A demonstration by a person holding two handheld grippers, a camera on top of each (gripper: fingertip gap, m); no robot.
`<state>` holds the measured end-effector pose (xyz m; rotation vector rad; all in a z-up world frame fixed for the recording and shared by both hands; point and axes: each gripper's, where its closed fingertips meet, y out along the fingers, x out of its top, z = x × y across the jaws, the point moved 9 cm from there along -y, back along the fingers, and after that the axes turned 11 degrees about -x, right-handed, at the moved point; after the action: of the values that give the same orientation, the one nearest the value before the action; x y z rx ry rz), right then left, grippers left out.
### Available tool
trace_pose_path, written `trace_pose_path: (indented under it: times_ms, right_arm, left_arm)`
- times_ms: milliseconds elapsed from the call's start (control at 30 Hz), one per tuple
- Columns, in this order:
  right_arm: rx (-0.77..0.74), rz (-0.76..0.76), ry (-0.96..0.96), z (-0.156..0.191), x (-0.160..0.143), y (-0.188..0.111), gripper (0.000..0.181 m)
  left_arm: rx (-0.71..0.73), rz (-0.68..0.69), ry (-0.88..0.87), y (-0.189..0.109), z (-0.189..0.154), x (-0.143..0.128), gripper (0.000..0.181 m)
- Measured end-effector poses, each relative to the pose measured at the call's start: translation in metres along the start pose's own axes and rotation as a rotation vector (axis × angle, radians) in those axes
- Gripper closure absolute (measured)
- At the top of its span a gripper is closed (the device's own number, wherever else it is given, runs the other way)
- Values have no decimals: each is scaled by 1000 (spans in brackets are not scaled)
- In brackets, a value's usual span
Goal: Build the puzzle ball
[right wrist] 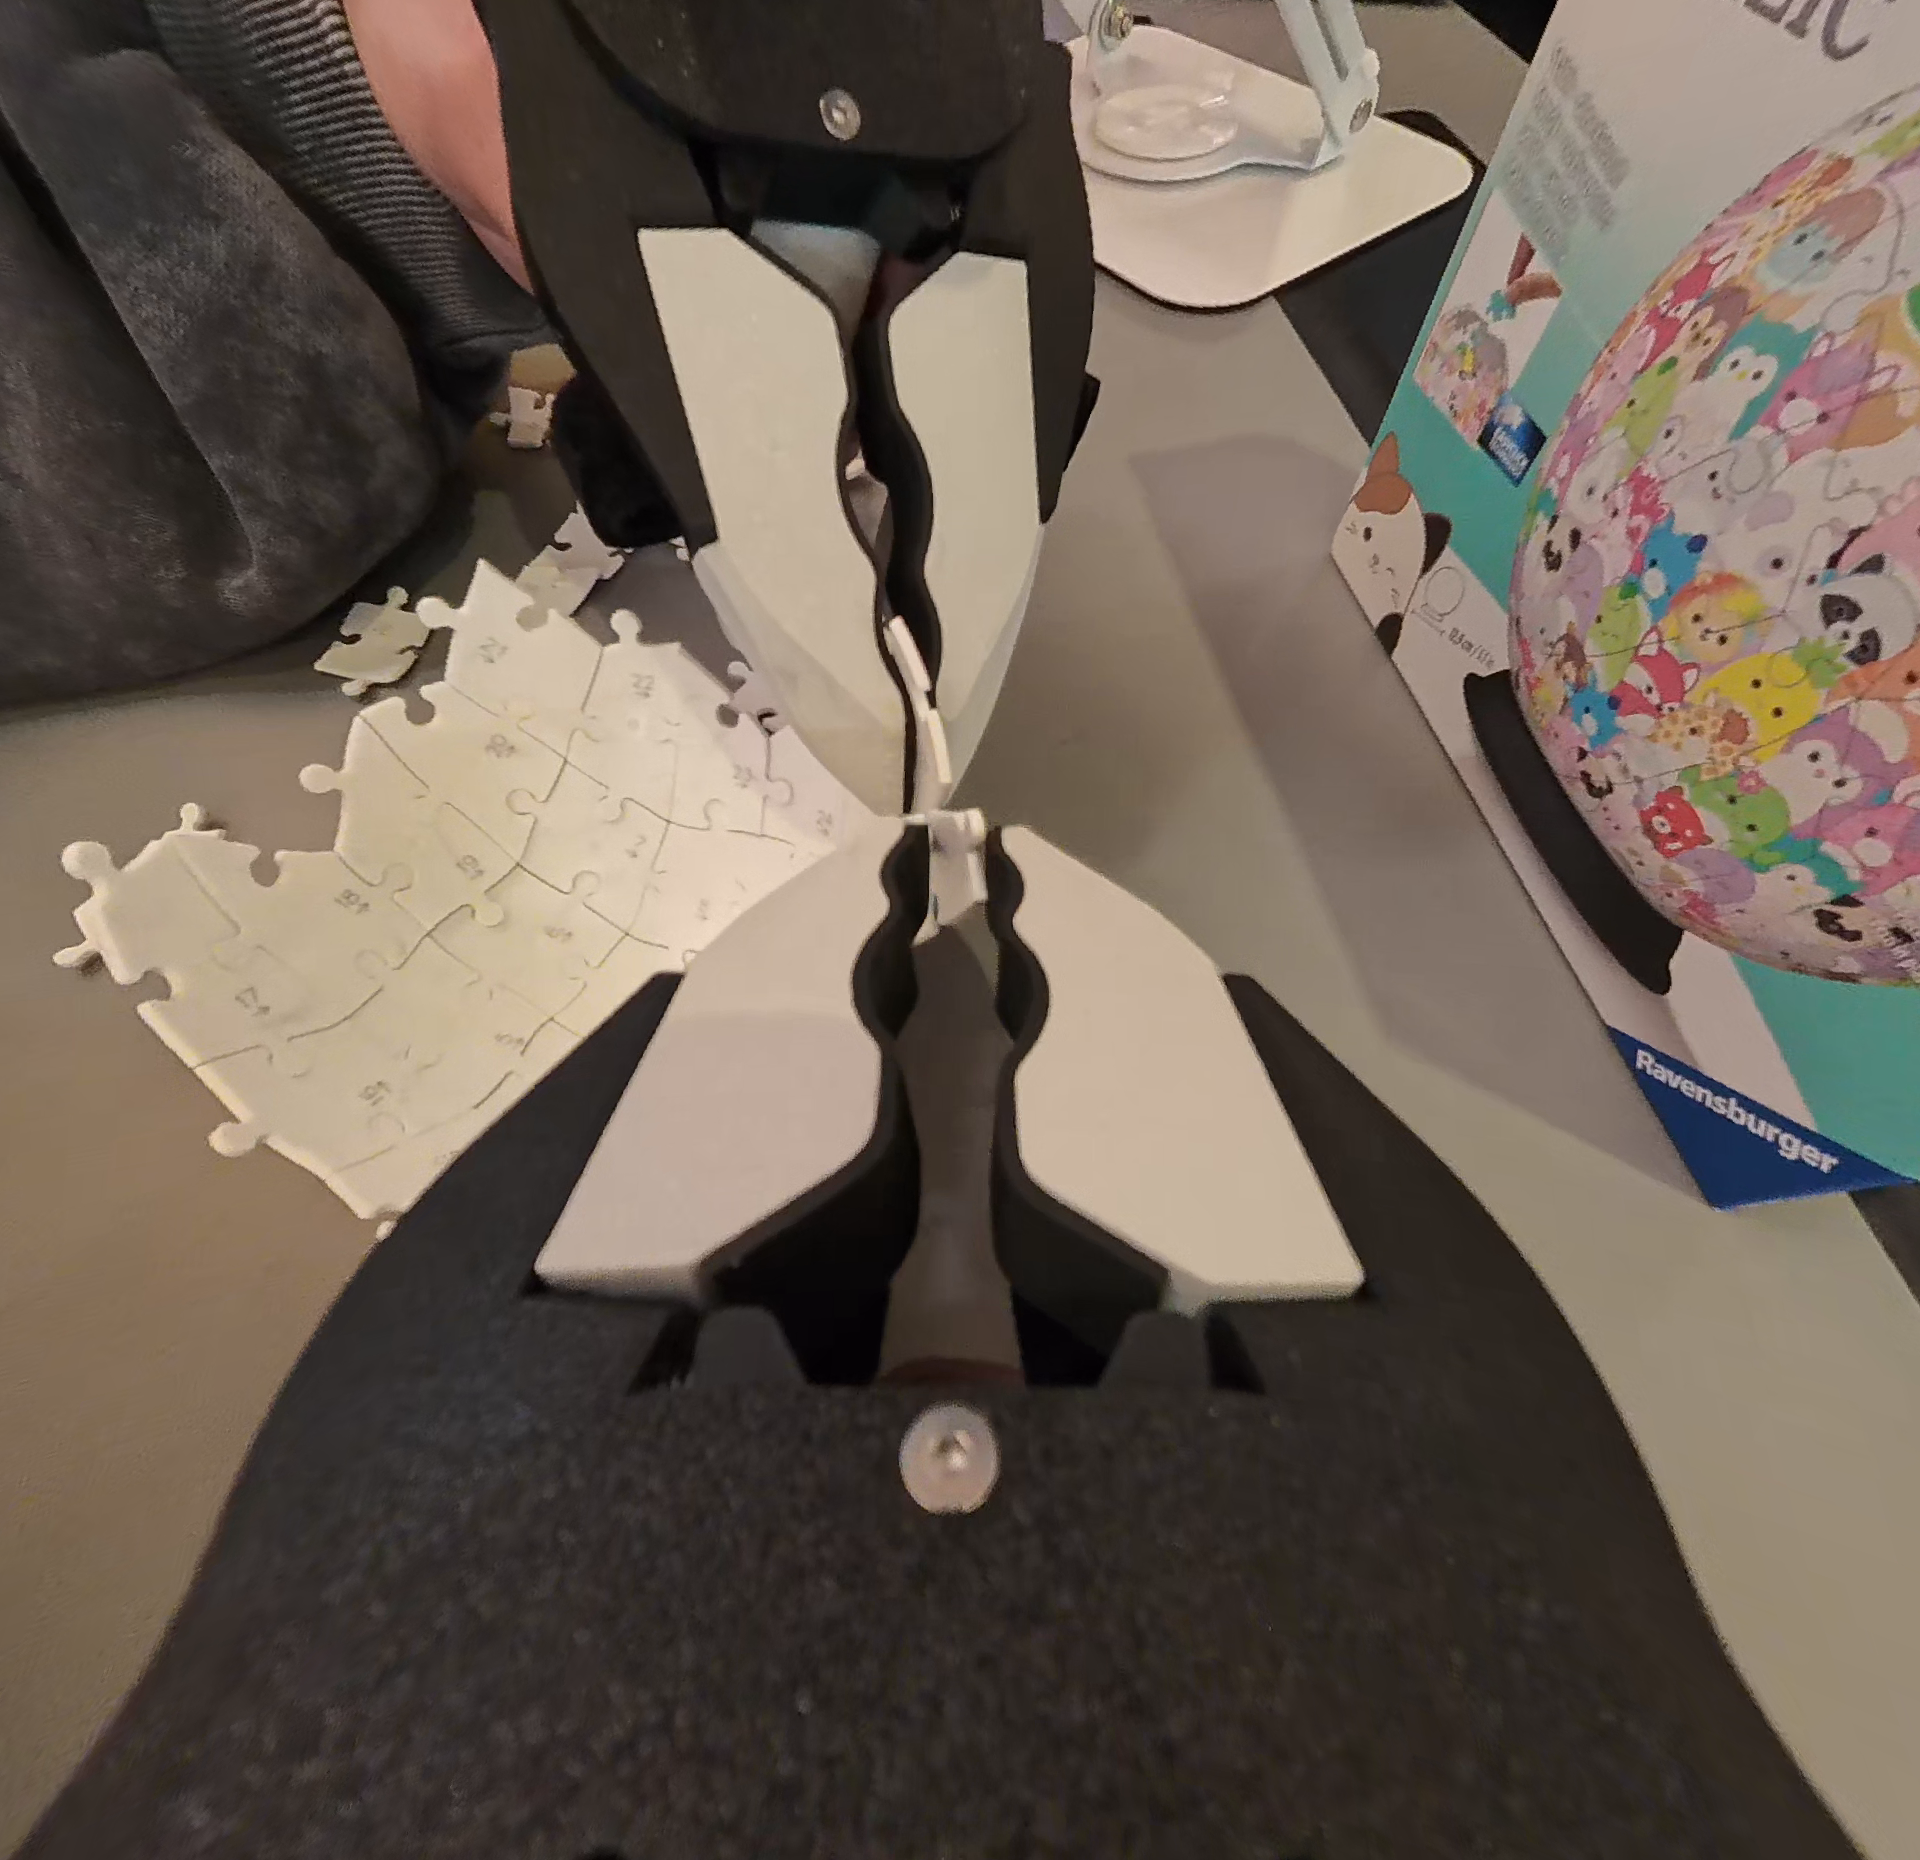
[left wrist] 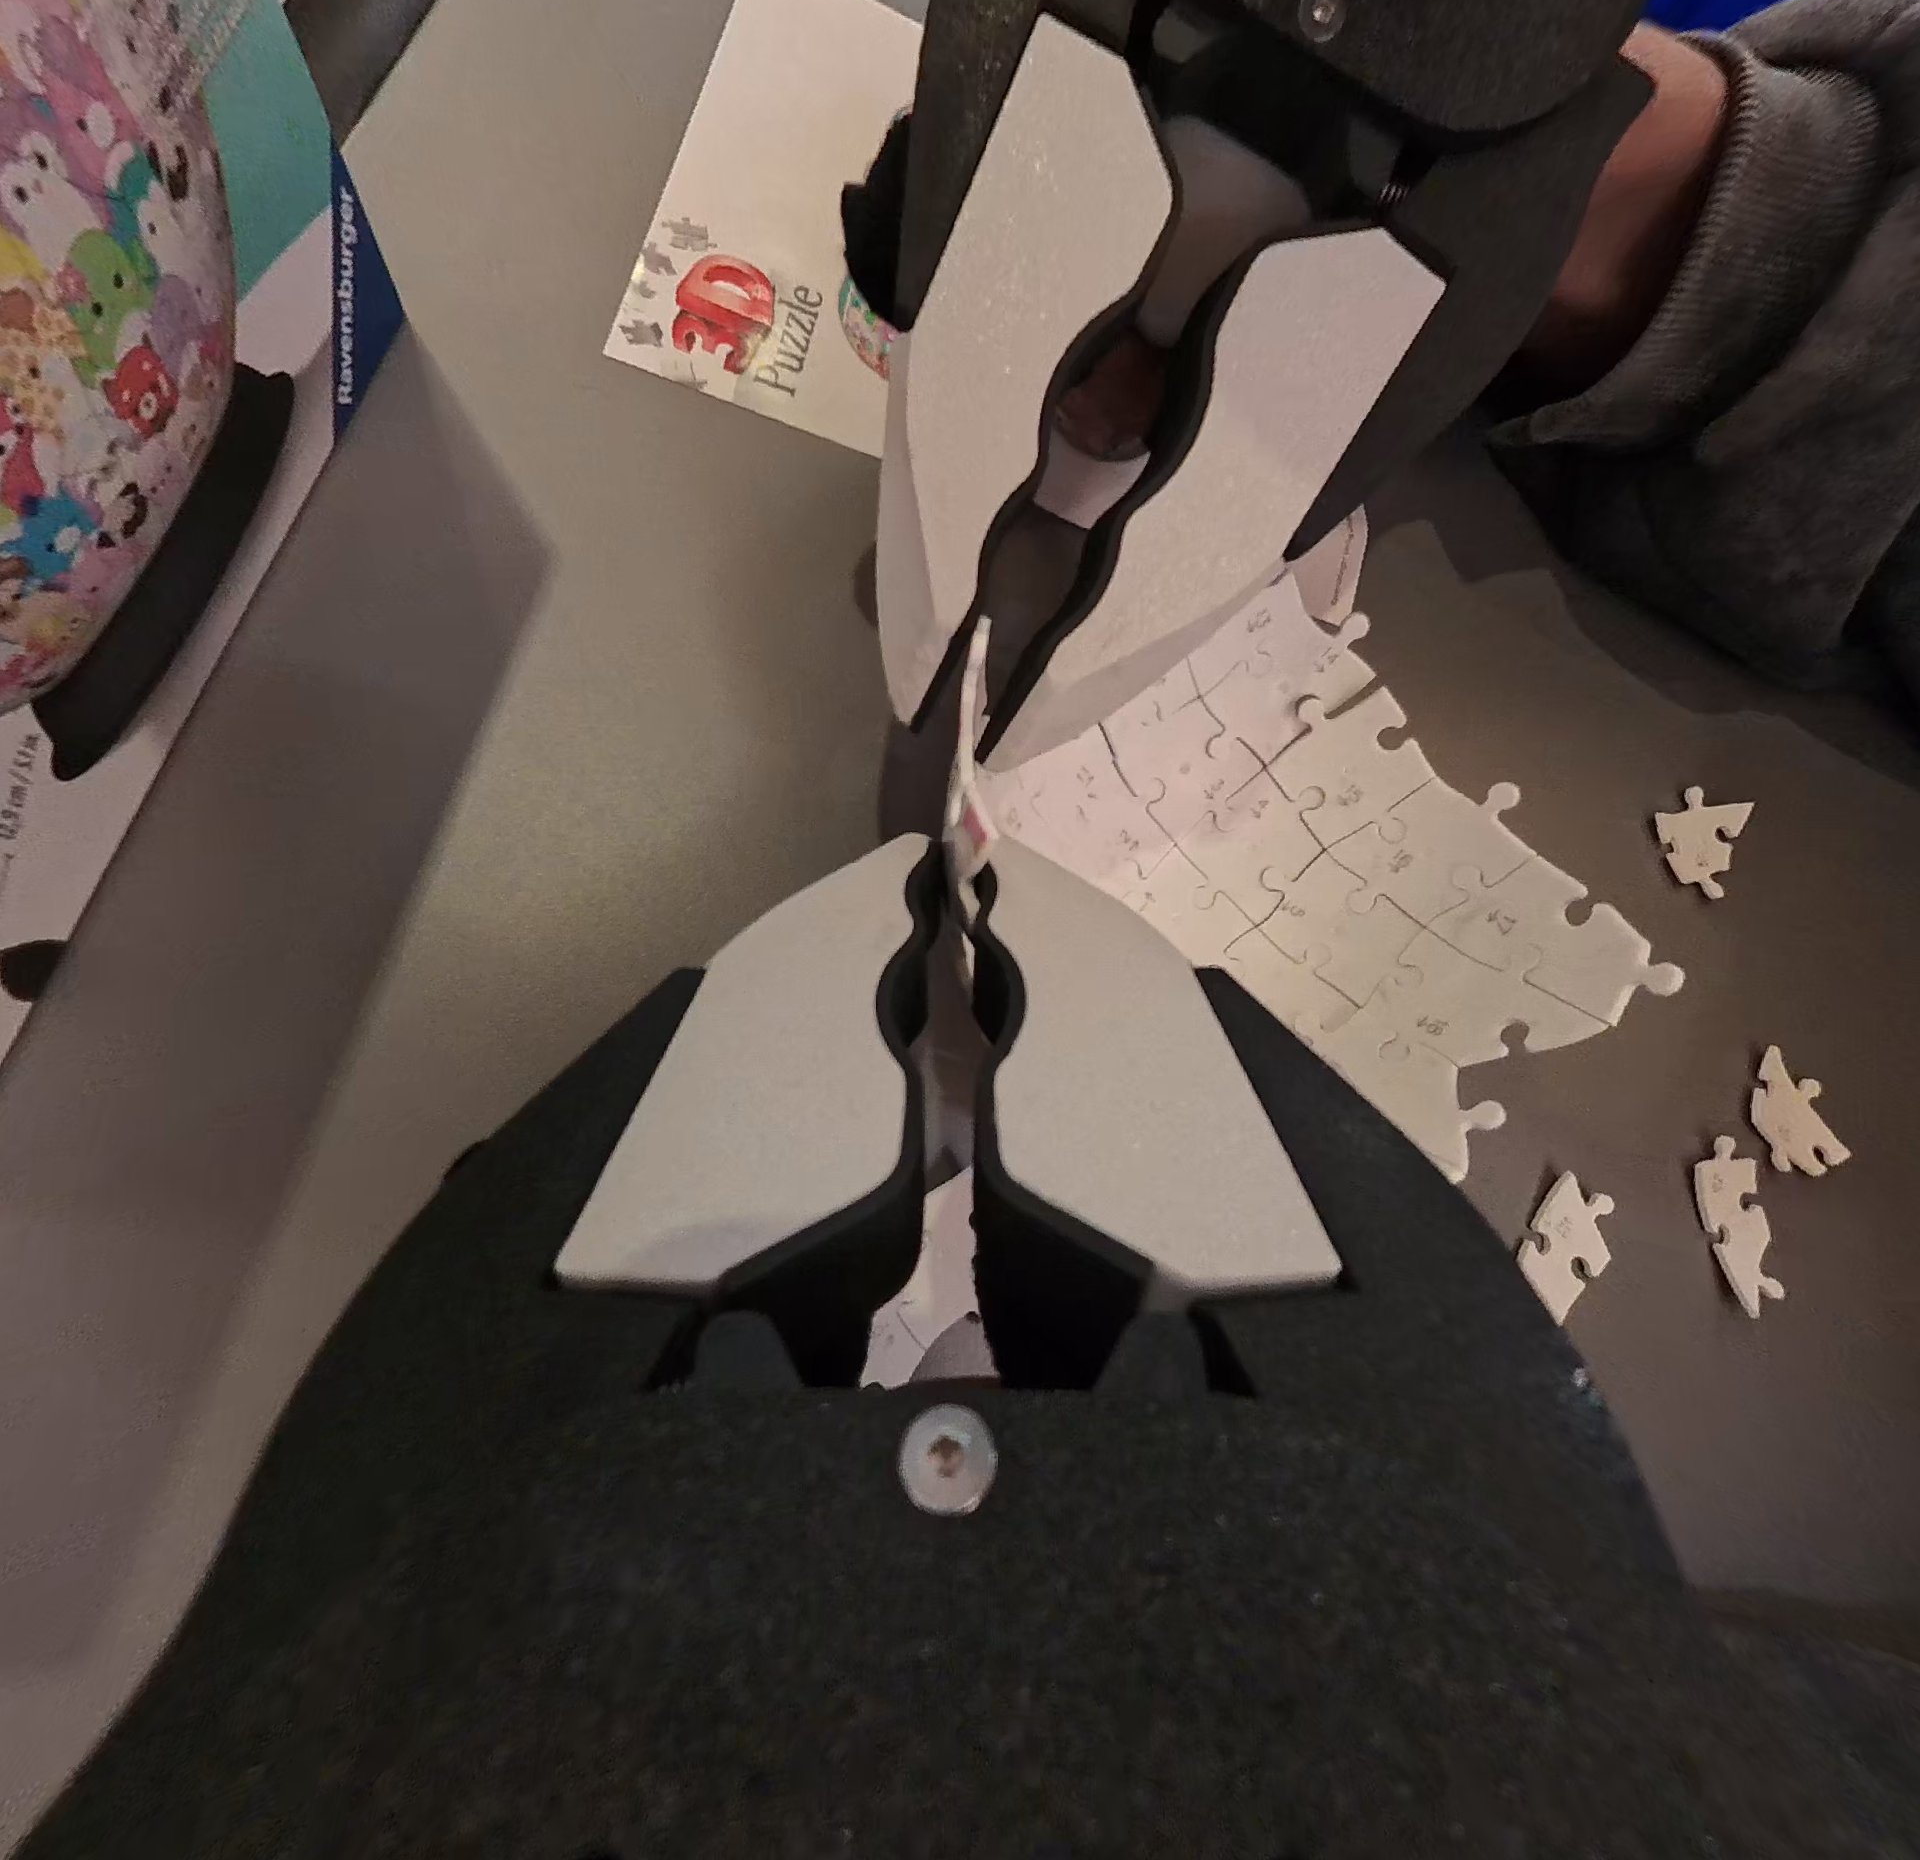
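Note:
My left gripper (left wrist: 956, 860) is shut on a white puzzle piece (left wrist: 974, 839) held edge-on. My right gripper (right wrist: 951, 849) is shut on another puzzle piece (right wrist: 958, 870). The two grippers face each other tip to tip above the table. The right gripper (left wrist: 971, 735) comes in from the top of the left wrist view with its piece (left wrist: 977, 683). The left gripper (right wrist: 925, 771) does the same in the right wrist view with its piece (right wrist: 920, 683). The two pieces touch end to end; I cannot tell whether they interlock. A joined sheet of face-down numbered pieces (left wrist: 1351, 875) (right wrist: 468, 875) lies on the table below.
Several loose pieces (left wrist: 1704, 839) (left wrist: 1735, 1218) lie right of the sheet, and others (right wrist: 379, 647) lie near a grey sleeve (right wrist: 156, 356). The puzzle box (left wrist: 156, 356) (right wrist: 1714, 563) stands to one side. A leaflet (left wrist: 748, 252) and a white stand (right wrist: 1247, 148) lie farther back. Left and right tips are no more than a few centimetres apart.

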<state>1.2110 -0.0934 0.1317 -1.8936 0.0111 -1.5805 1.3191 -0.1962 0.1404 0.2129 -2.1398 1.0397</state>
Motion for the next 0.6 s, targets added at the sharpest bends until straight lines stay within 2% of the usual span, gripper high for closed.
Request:
trace_pose_path:
  times_ms: [400, 500, 600]
  right_arm:
    - [-12, 140, 4, 0, 0, -2, 168]
    - [-14, 134, -4, -1, 3, -7, 171]
    - [-12, 101, 5, -3, 8, -16, 164]
  left_arm:
    - [17, 23, 6, 1, -2, 1, 179]
    - [17, 23, 5, 0, -2, 1, 179]
    - [17, 24, 5, 0, -2, 1, 179]
